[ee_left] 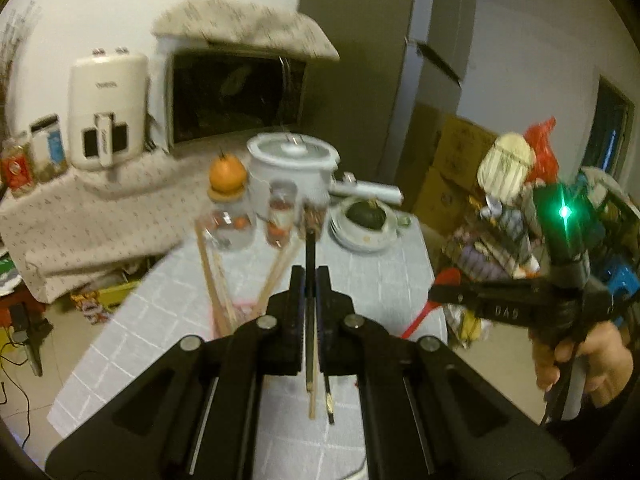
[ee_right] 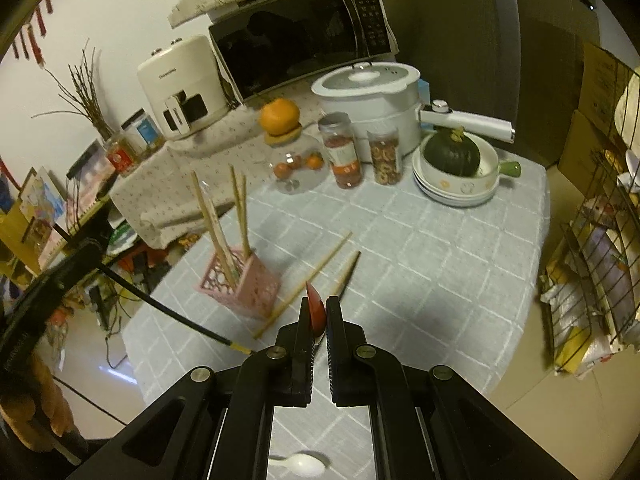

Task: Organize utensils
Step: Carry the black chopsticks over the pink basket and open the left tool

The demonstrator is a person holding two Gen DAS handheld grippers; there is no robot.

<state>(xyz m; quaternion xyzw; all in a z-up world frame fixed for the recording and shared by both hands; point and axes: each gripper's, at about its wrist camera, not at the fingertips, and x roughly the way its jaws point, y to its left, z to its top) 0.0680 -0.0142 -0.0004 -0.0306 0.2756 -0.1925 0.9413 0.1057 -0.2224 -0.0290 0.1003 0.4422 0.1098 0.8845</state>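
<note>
The left gripper (ee_left: 309, 280) is clamped on a dark chopstick (ee_left: 309, 256) that runs up between its jaws toward the jars; its own view is blurred, so the pale sticks showing below the jaws are probably the chopsticks lying on the table, though that is hard to make out; the same view shows the right gripper (ee_left: 434, 294) from the side, held in a hand (ee_left: 580, 364) with a green light glowing on top, and a red spoon (ee_left: 434, 298) pinched at its tip, the handle slanting down behind it. The right gripper's own view is sharper: its jaws are closed on the red spoon's bowl (ee_right: 316, 308), and beyond them the table (ee_right: 440, 248) with a grey checked cloth carries a pink holder (ee_right: 244, 286) with several wooden chopsticks (ee_right: 224, 232) standing in it; just beside the holder a light chopstick (ee_right: 304, 284) and a dark-tipped chopstick (ee_right: 348, 274) lie loose on the cloth; a white spoon (ee_right: 302, 465) lies at the near edge under the gripper, which the left view does not show. Only this view gives the left gripper's black chopstick end-on, its gold tip (ee_right: 238, 346) reaching in from the left; farther back stand a white pot (ee_right: 368, 100), two jars (ee_right: 360, 152) and a green squash (ee_right: 452, 152) in a bowl.
</note>
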